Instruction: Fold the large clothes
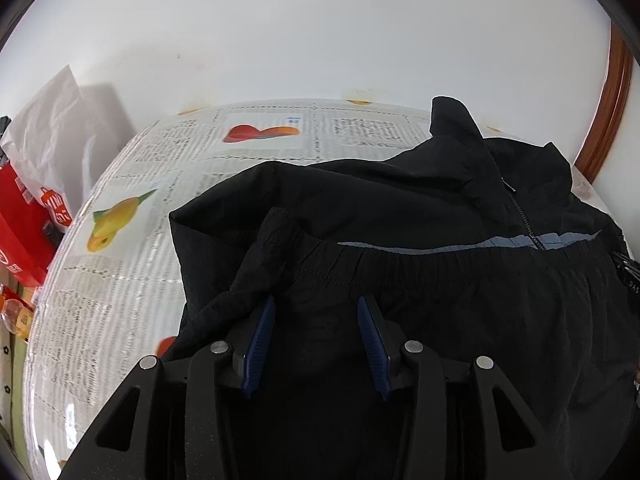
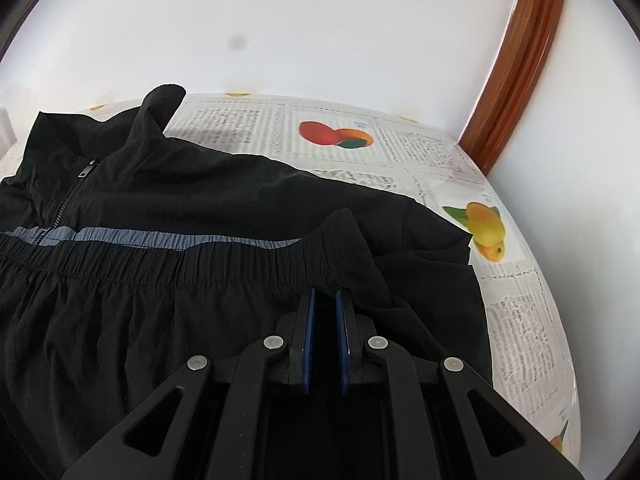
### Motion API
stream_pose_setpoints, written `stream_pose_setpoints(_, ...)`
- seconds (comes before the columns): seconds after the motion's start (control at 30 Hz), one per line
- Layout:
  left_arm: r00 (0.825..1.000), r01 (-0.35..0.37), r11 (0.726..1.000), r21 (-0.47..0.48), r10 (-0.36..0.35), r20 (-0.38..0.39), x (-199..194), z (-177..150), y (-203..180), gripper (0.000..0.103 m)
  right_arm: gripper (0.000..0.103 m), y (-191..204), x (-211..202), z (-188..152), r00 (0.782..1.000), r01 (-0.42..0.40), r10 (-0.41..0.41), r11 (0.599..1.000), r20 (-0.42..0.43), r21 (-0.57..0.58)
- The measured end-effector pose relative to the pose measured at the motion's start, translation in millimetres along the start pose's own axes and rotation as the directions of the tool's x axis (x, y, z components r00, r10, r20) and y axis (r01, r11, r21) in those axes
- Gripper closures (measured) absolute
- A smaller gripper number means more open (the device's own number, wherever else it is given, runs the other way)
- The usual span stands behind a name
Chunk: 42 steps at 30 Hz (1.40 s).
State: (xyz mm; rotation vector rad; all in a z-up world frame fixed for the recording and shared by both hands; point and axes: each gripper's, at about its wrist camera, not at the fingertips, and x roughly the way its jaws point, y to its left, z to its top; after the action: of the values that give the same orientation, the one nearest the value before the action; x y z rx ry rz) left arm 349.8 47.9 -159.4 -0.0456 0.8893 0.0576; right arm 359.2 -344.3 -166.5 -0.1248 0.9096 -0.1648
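A black zip jacket (image 1: 400,196) (image 2: 200,184) lies on the table, collar toward the wall. Its elastic hem (image 1: 440,268) (image 2: 180,268) is folded up to the grey chest stripe (image 1: 440,248) (image 2: 140,237). My left gripper (image 1: 317,299) sits at the hem's left corner. Its blue pads stand apart over flat cloth, and a loose fold drapes over the left fingertip. My right gripper (image 2: 326,291) is at the hem's right corner, its pads nearly together and creases running into the tips. The hem peaks up just beyond them.
The table wears a shiny newspaper-print cloth (image 1: 120,280) (image 2: 520,320) with fruit pictures. A white bag (image 1: 52,128) and red boxes (image 1: 20,216) stand off its left edge. A white wall rises behind, with a brown wooden frame (image 2: 520,64) at the right.
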Motion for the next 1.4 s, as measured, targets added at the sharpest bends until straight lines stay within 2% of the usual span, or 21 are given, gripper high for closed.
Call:
stream_pose_setpoints(0.13,1.000,-0.008,1.000,0.014,0.008,0.001,0,0,-7,0.062,0.093,-13,0,-2,1.000,-0.016,0.016,1.000,0.003,0.025)
stream_pose_setpoints(0.23,1.000,0.000,1.000,0.016,0.000,0.002,-4,-2,-7,0.060,0.087,-16,-9,-6,1.000,0.013,-0.013,0.999,0.009,0.045)
stream_pose_setpoints(0.27,1.000,-0.001,1.000,0.016,0.001,0.002,-5,-3,-7,0.060,0.077,-17,-13,-8,1.000,0.024,-0.025,0.998,0.012,0.050)
stream_pose_setpoints(0.3,1.000,-0.003,1.000,0.016,0.003,0.002,-8,-3,-6,0.060,0.063,-16,-20,-10,0.999,0.034,-0.034,0.998,0.016,0.055)
stream_pose_setpoints(0.37,1.000,0.003,1.000,0.002,-0.003,0.006,-16,-4,-4,0.060,0.052,-13,-39,-14,0.998,0.035,-0.038,0.998,0.040,0.058)
stream_pose_setpoints(0.47,1.000,0.023,1.000,-0.018,-0.023,0.003,-31,-8,0,0.060,0.051,2,-73,-19,0.996,-0.052,0.047,0.996,0.078,0.067)
stream_pose_setpoints(0.5,1.000,0.030,0.999,-0.020,-0.030,0.004,-37,-10,2,0.060,0.050,9,-83,-20,0.991,-0.112,0.105,0.990,0.082,0.085)
stream_pose_setpoints(0.53,0.999,0.034,0.999,-0.023,-0.034,0.005,-43,-12,4,0.059,0.050,20,-91,-22,0.982,-0.181,0.174,0.980,0.076,0.087)
stream_pose_setpoints(0.6,0.999,0.052,0.998,-0.030,-0.052,0.015,-58,-18,10,0.060,0.050,41,-100,-27,0.963,-0.268,0.264,0.960,0.059,0.077)
stream_pose_setpoints(0.67,0.997,0.067,0.997,-0.034,-0.066,0.026,-70,-24,16,0.059,0.050,68,-109,-36,0.947,-0.319,0.318,0.947,0.039,0.036)
stream_pose_setpoints(0.7,0.997,0.074,0.997,-0.036,-0.072,0.033,-77,-28,21,0.053,0.050,82,-113,-42,0.942,-0.333,0.333,0.943,0.034,0.008)
stream_pose_setpoints(0.73,0.996,0.080,0.996,-0.040,-0.078,0.042,-86,-33,27,0.040,0.050,96,-117,-50,0.940,-0.340,0.340,0.940,0.028,-0.022)
stream_pose_setpoints(0.83,0.993,0.090,0.995,-0.033,-0.088,0.075,-104,-46,42,0.038,0.050,123,-115,-67,0.950,-0.312,0.313,0.948,-0.001,-0.068)
stream_pose_setpoints(0.93,0.993,0.083,0.996,-0.022,-0.081,0.088,-119,-60,58,0.038,0.051,137,-103,-72,0.973,-0.230,0.229,0.969,-0.020,-0.087)
stream_pose_setpoints(1.03,0.992,0.090,0.995,-0.044,-0.085,0.095,-129,-76,77,0.038,0.051,135,-92,-62,0.982,-0.189,0.188,0.981,-0.026,-0.035)
stream_pose_setpoints(1.2,0.993,0.069,0.994,-0.081,-0.061,0.096,-139,-97,100,0.038,0.051,134,-84,-51,0.983,-0.170,0.169,0.985,-0.070,-0.006)
stream_pose_setpoints(1.27,0.994,0.067,0.993,-0.097,-0.058,0.093,-143,-105,108,0.038,0.051,133,-90,-56,0.983,-0.167,0.165,0.986,-0.082,-0.012)
stream_pose_setpoints(1.4,0.995,0.060,0.989,-0.134,-0.047,0.092,-149,-121,124,0.038,0.051,134,-122,-89,0.984,-0.166,0.162,0.984,-0.070,-0.060)
